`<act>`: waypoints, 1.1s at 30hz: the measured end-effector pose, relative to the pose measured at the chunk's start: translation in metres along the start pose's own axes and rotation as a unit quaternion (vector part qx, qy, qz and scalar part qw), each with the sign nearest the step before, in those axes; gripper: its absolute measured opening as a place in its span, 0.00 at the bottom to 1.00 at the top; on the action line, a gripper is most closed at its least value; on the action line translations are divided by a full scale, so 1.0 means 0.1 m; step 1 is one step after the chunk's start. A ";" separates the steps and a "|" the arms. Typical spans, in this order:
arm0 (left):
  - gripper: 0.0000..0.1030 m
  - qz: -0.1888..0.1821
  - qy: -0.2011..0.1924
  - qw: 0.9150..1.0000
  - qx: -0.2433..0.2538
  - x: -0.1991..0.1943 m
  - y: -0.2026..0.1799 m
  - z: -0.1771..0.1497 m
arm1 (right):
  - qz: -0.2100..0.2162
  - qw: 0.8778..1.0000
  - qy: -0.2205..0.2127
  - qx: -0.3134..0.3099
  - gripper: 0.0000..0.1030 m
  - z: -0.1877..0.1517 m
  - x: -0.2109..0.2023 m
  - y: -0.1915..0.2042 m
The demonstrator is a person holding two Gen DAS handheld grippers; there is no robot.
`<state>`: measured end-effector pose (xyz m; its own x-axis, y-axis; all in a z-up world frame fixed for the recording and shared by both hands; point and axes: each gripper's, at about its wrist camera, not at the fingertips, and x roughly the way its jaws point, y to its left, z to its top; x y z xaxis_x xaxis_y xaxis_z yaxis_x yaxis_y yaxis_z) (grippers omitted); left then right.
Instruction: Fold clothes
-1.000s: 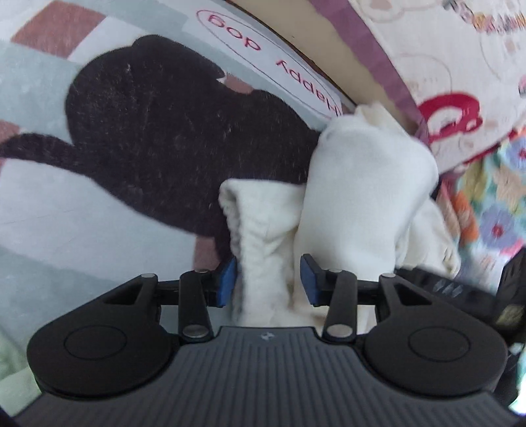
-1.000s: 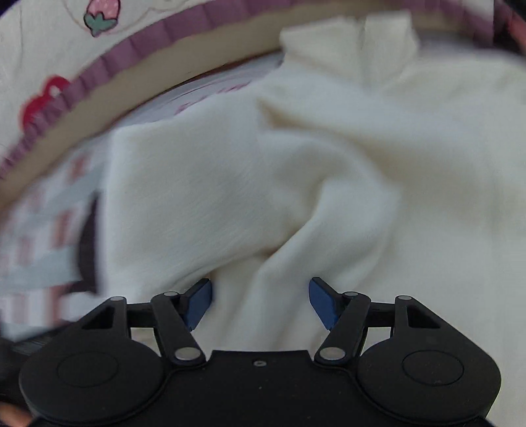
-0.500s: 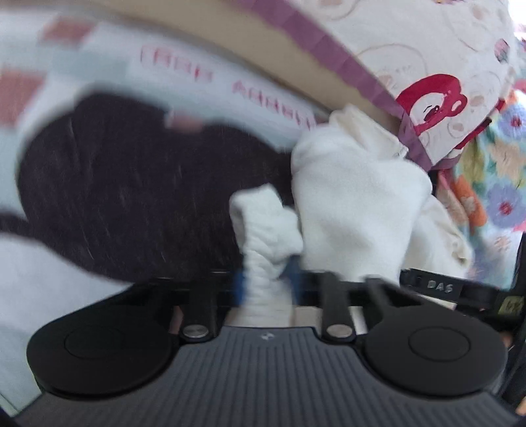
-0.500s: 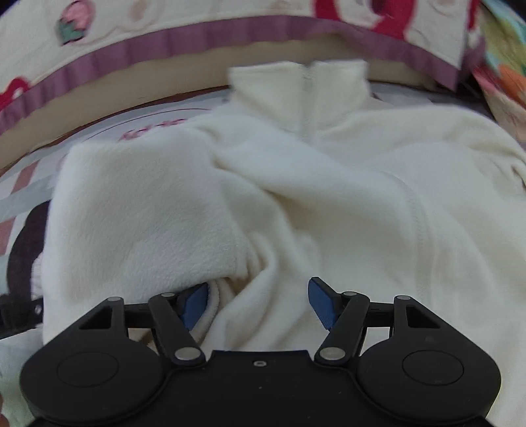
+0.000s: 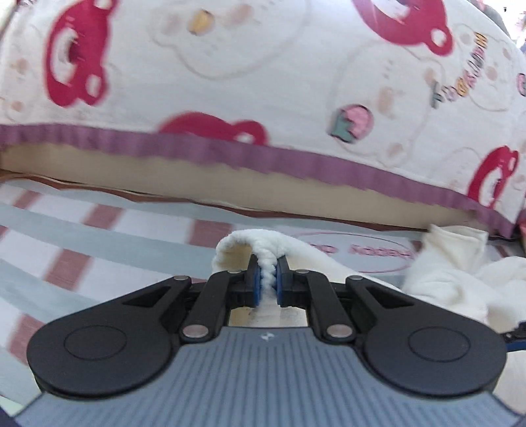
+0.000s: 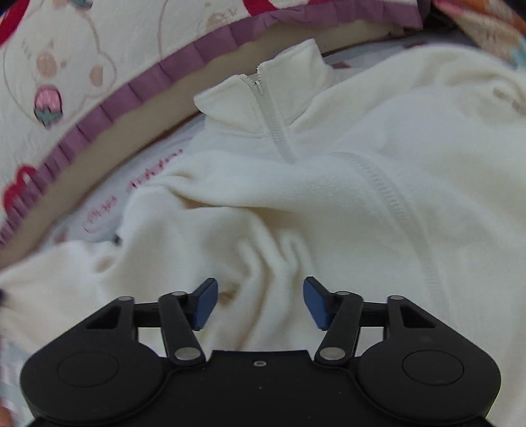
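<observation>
A cream fleece pullover (image 6: 378,197) with a zip collar (image 6: 263,95) lies rumpled on a striped bed sheet. In the left wrist view my left gripper (image 5: 269,284) is shut on the pullover's sleeve cuff (image 5: 250,244), lifted above the sheet, with the rest of the pullover (image 5: 460,282) trailing to the right. In the right wrist view my right gripper (image 6: 261,302) is open just over the wrinkled chest of the pullover, nothing between its blue pads (image 6: 205,303).
A bear-print quilt (image 5: 263,72) with a purple frill (image 5: 230,154) lies along the far side of the sheet (image 5: 98,236). The same quilt (image 6: 82,72) fills the upper left of the right wrist view. A floral fabric (image 6: 493,29) shows at top right.
My left gripper has closed on the sleeve cuff and lifted it, swinging to face the quilt. The right gripper stayed open while the pullover spread out below it.
</observation>
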<state>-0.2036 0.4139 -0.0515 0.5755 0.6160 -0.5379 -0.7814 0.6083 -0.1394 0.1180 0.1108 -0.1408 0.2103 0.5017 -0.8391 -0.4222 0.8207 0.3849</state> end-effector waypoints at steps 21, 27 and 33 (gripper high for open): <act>0.08 0.066 -0.098 0.993 0.016 -0.32 0.94 0.44 | -0.109 0.981 0.037 -0.155 0.68 -0.57 0.59 1.03; 0.08 0.070 -0.094 0.993 0.030 -0.14 1.13 0.68 | -0.062 0.984 -0.015 -0.169 0.12 -0.54 0.11 1.17; 0.08 0.068 -0.105 0.991 0.041 -0.04 1.43 1.21 | 0.103 0.989 -0.024 -0.101 0.11 -0.40 -0.56 1.20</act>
<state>-0.2886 0.5592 0.0314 0.5098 0.7806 -0.3616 -0.8381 0.5455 -0.0039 0.0206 0.1703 -0.0628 0.1401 0.6694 -0.7295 -0.6265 0.6305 0.4582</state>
